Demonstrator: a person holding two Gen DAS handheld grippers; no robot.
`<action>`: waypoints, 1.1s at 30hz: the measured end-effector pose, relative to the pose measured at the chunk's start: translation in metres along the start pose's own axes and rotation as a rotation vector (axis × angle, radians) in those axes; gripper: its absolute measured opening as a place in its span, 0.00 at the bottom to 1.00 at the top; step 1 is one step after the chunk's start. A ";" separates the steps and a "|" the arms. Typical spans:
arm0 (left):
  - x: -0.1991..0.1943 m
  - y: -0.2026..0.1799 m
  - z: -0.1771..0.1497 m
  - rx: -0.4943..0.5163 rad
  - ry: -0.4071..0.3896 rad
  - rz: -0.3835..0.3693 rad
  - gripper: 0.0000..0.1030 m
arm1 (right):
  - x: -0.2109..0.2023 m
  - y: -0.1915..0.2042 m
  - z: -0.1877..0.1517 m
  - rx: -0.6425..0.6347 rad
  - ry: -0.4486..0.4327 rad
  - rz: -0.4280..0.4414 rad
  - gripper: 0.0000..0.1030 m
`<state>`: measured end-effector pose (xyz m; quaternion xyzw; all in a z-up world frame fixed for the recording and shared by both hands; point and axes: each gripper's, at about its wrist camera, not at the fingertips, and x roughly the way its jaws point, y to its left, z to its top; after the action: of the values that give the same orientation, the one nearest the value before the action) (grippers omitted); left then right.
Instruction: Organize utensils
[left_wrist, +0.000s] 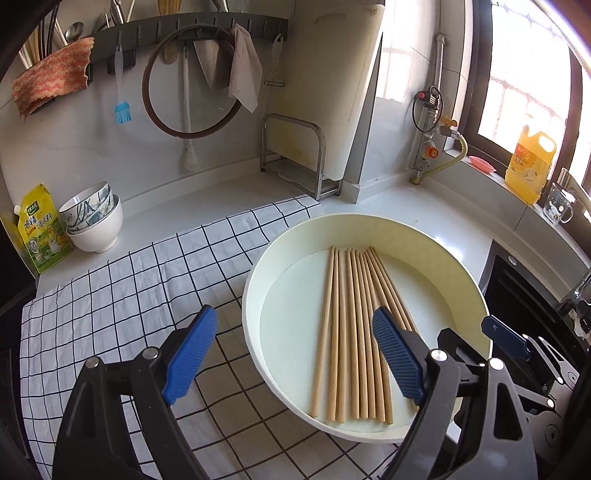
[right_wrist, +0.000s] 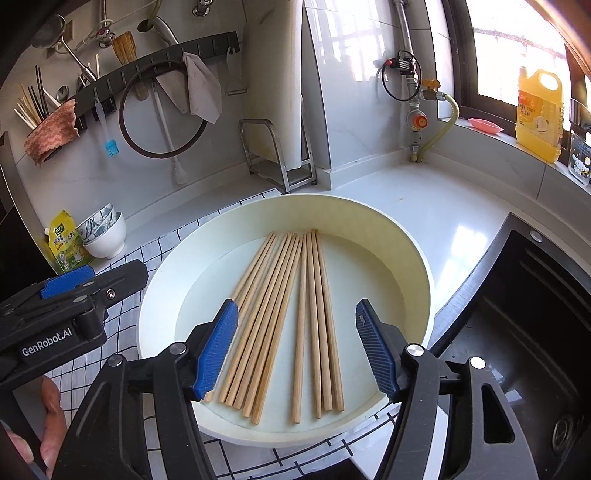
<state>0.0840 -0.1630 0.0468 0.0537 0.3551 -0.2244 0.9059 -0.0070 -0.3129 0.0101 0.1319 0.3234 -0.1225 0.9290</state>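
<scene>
Several wooden chopsticks (left_wrist: 351, 325) lie side by side in a round cream basin (left_wrist: 280, 236) on a checked cloth; they also show in the right wrist view (right_wrist: 288, 314) inside the basin (right_wrist: 413, 251). My left gripper (left_wrist: 293, 325) is open and empty, above the basin's left rim. My right gripper (right_wrist: 295, 317) is open and empty, hovering over the chopsticks; it also shows at the right edge of the left wrist view (left_wrist: 506, 334). A wall holder with chopsticks and spoons (right_wrist: 33, 107) hangs at the far left, behind an orange rag (right_wrist: 51, 133).
Stacked bowls (left_wrist: 94, 218) and a green pouch (left_wrist: 38, 229) stand at the left. A metal rack (left_wrist: 295, 158) with a white board stands at the back. A black sink (right_wrist: 517, 332) lies right. A yellow bottle (left_wrist: 530, 166) stands on the sill.
</scene>
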 end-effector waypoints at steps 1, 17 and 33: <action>-0.002 0.000 0.000 0.001 -0.002 0.001 0.82 | -0.002 0.000 0.000 -0.001 -0.003 -0.001 0.62; -0.019 0.000 -0.004 -0.001 -0.026 0.011 0.90 | -0.017 0.004 -0.001 -0.011 -0.023 -0.016 0.65; -0.019 0.017 -0.007 -0.061 -0.002 0.069 0.94 | -0.019 0.006 -0.003 -0.011 -0.024 -0.016 0.65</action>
<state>0.0745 -0.1390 0.0532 0.0379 0.3587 -0.1820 0.9148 -0.0213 -0.3041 0.0213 0.1226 0.3140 -0.1298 0.9325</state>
